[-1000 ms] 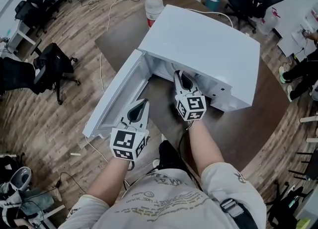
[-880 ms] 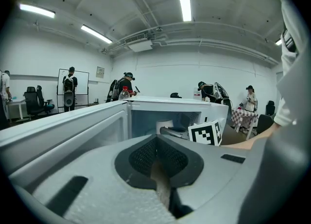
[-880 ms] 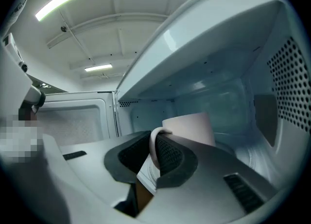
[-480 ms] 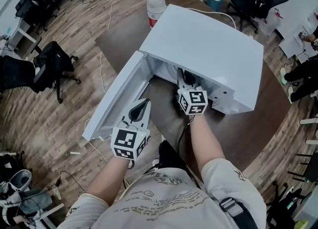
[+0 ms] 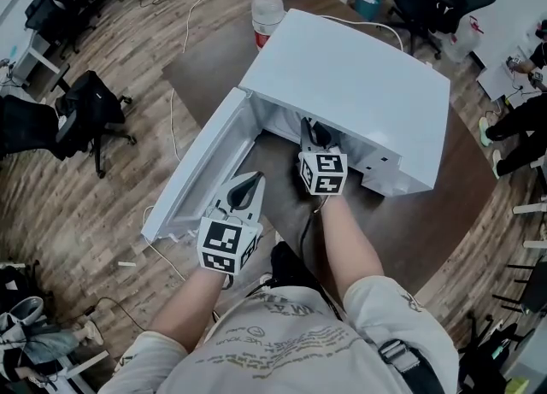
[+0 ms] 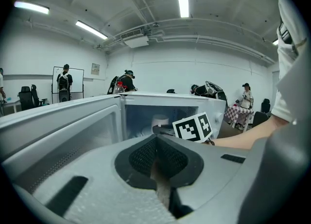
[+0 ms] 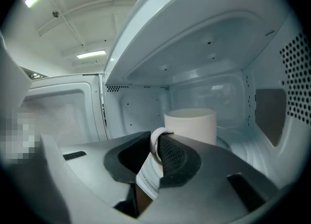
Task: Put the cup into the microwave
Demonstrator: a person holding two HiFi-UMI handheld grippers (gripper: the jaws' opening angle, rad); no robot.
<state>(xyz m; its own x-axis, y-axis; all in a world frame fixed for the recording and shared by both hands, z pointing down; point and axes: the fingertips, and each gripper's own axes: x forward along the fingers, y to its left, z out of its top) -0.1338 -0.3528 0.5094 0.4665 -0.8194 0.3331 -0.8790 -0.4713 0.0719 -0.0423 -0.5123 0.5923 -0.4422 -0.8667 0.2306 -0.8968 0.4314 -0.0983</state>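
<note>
left gripper [image 5: 253,180]: jaws pressed together, nothing held; seen lower centre of head view, just beside the open door [image 5: 198,170] | right gripper [image 7: 156,145]: reached into the microwave [image 5: 350,76]; handle of cup [image 7: 192,123] pinched between jaws | cup: white, upright, inside cavity, centre of right gripper view

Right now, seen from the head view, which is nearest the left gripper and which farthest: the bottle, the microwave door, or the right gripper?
1. Microwave door, right beside the left gripper, on its left.
2. Right gripper, off to its right, gripping the cup by its handle inside the microwave.
3. Bottle, far off behind the microwave.
</note>
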